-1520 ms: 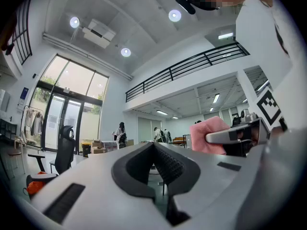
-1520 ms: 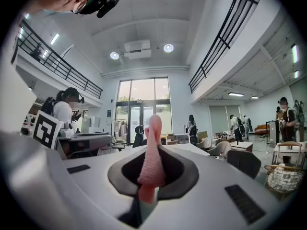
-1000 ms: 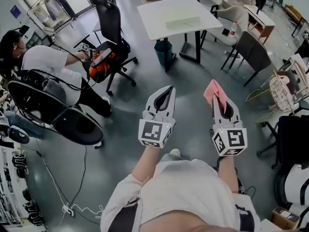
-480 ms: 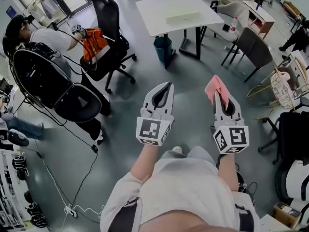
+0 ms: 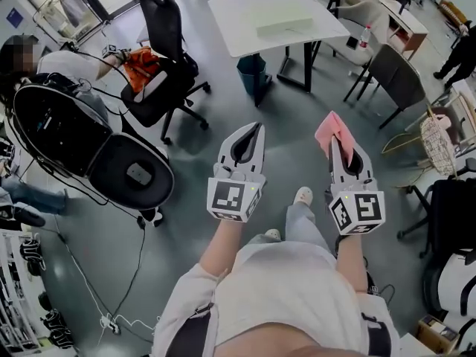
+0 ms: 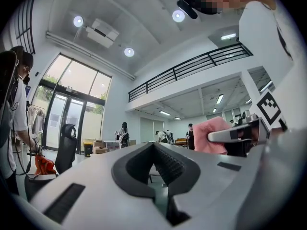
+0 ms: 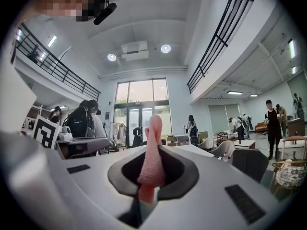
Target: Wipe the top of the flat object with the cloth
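A flat pale-green slab [image 5: 284, 27] lies on a white table [image 5: 245, 6] several steps ahead across the grey floor. My right gripper [image 5: 339, 138] is shut on a pink cloth [image 5: 329, 132], which sticks up out of the jaws; in the right gripper view the cloth [image 7: 152, 152] stands pinched between them. My left gripper [image 5: 256, 130] is held level beside it, jaws shut with nothing in them. In the left gripper view its closed tips [image 6: 154, 146] point into the hall, with the cloth [image 6: 211, 135] off to the right. Both grippers hang in the air well short of the table.
A black office chair [image 5: 167, 43] and a seated person with a black round-backed chair [image 5: 82, 140] are at the left. A teal bin [image 5: 251, 74] stands under the table. Grey chairs [image 5: 390, 73] and a wicker basket [image 5: 439, 136] line the right. My shoe [image 5: 303, 195] steps forward.
The view has advanced toward the white table, and a foot has swung forward. Both grippers keep the same pose and the cloth stays clamped. The seated person at the left has shifted.
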The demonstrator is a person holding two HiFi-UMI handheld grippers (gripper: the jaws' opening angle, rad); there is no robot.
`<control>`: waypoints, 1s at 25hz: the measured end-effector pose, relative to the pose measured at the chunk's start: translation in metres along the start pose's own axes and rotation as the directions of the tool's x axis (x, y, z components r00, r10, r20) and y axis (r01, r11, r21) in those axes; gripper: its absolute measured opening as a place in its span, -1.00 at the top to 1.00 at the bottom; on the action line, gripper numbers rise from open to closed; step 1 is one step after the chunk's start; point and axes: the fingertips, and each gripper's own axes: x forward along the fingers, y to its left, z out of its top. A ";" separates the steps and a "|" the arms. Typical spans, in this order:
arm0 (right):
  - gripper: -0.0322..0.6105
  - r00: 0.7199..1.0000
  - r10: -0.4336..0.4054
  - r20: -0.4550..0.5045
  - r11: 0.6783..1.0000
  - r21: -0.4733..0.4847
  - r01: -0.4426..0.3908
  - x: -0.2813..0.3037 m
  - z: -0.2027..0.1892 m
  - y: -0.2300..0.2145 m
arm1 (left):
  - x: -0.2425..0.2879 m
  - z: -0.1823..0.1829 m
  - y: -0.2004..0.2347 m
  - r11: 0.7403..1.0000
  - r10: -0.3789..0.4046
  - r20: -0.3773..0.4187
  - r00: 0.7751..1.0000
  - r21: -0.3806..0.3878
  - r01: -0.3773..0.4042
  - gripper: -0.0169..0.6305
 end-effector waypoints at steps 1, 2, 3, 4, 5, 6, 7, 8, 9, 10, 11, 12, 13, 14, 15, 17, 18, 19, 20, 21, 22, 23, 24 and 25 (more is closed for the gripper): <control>0.81 1.000 0.006 0.000 1.000 0.000 -0.006 0.009 0.000 -0.004 | 0.008 -0.001 0.004 1.000 0.008 -0.001 1.000 -0.002 -0.008 0.91; 0.81 1.000 0.012 0.000 1.000 0.000 -0.012 0.018 0.001 -0.009 | 0.017 -0.002 0.008 1.000 0.016 0.000 1.000 -0.004 -0.016 0.91; 0.81 1.000 0.017 0.000 1.000 0.001 -0.017 0.028 0.002 -0.015 | 0.026 -0.002 0.012 1.000 0.022 0.000 1.000 -0.006 -0.022 0.91; 0.81 1.000 0.022 0.000 1.000 0.003 -0.022 0.037 0.003 -0.022 | 0.037 -0.002 0.015 1.000 0.029 0.001 1.000 -0.005 -0.029 0.91; 0.81 1.000 0.027 -0.001 1.000 0.005 -0.027 0.046 0.005 -0.028 | 0.047 -0.001 0.018 0.999 0.034 0.002 0.999 -0.004 -0.034 0.91; 0.81 1.000 0.031 -0.001 0.999 0.006 -0.031 0.055 0.006 -0.035 | 0.057 -0.001 0.020 0.999 0.039 0.002 0.999 -0.004 -0.039 0.91; 0.81 0.999 0.036 -0.001 0.999 0.006 -0.036 0.064 0.008 -0.042 | 0.067 0.000 0.023 0.999 0.044 0.004 0.999 -0.005 -0.044 0.91; 0.81 0.999 0.042 0.000 0.999 0.006 -0.042 0.073 0.010 -0.048 | 0.077 0.000 0.025 0.999 0.049 0.005 0.999 -0.007 -0.049 0.91; 0.81 0.999 0.048 0.000 0.999 0.005 -0.048 0.081 0.011 -0.055 | 0.087 0.000 0.026 0.998 0.055 0.006 0.998 -0.009 -0.055 0.91; 0.81 0.999 0.053 0.000 0.999 0.005 -0.053 0.090 0.013 -0.062 | 0.097 -0.001 0.028 0.998 0.060 0.007 0.998 -0.010 -0.059 0.91; 0.81 0.998 0.059 0.000 0.998 0.004 -0.059 0.098 0.014 -0.070 | 0.108 -0.001 0.029 0.998 0.064 0.008 0.998 -0.011 -0.064 0.91; 0.81 0.998 0.066 0.000 0.998 0.002 -0.066 0.107 0.016 -0.078 | 0.120 -0.001 0.030 0.998 0.068 0.008 0.998 -0.012 -0.068 0.91; 0.81 0.997 0.073 -0.001 0.997 -0.001 -0.073 0.116 0.017 -0.086 | 0.131 -0.002 0.030 0.997 0.073 0.007 0.997 -0.012 -0.073 0.91; 0.81 0.997 0.081 -0.002 0.997 -0.004 -0.081 0.124 0.018 -0.094 | 0.142 -0.002 0.031 0.997 0.078 0.006 0.997 -0.012 -0.078 0.91; 0.81 0.996 0.086 -0.004 0.996 -0.004 -0.086 0.132 0.019 -0.102 | 0.152 -0.003 0.032 0.996 0.084 0.006 0.996 -0.012 -0.084 0.91; 0.81 0.995 0.098 -0.007 0.995 -0.002 -0.098 0.147 0.019 -0.116 | 0.172 -0.003 0.033 0.995 0.097 0.008 0.995 -0.013 -0.097 0.91; 0.81 0.994 0.105 -0.008 0.994 -0.001 -0.105 0.154 0.020 -0.124 | 0.182 -0.004 0.034 0.994 0.104 0.010 0.995 -0.014 -0.104 0.91; 0.81 0.994 0.113 -0.007 0.994 0.000 -0.113 0.162 0.020 -0.131 | 0.192 -0.004 0.034 0.994 0.110 0.012 0.994 -0.014 -0.110 0.91; 0.81 0.993 0.120 -0.005 0.993 0.000 -0.120 0.169 0.021 -0.139 | 0.202 -0.005 0.034 0.993 0.116 0.015 0.993 -0.014 -0.116 0.91; 0.81 0.992 0.127 -0.002 0.992 -0.001 -0.127 0.176 0.022 -0.147 | 0.212 -0.005 0.033 0.992 0.122 0.018 0.992 -0.012 -0.122 0.91; 0.81 0.991 0.135 -0.001 0.991 -0.001 -0.135 0.182 0.021 -0.154 | 0.221 -0.006 0.032 0.992 0.128 0.021 0.992 -0.009 -0.128 0.91; 0.81 0.990 0.143 -0.001 0.990 0.001 -0.143 0.187 0.020 -0.161 | 0.229 -0.007 0.031 0.991 0.134 0.023 0.991 -0.007 -0.134 0.91; 0.81 0.988 0.153 -0.003 0.988 0.005 -0.153 0.192 0.018 -0.166 | 0.236 -0.009 0.030 0.990 0.140 0.024 0.990 -0.006 -0.140 0.91; 0.81 0.987 0.161 -0.005 0.987 0.010 -0.161 0.196 0.016 -0.171 | 0.242 -0.010 0.029 0.989 0.146 0.025 0.989 -0.005 -0.146 0.91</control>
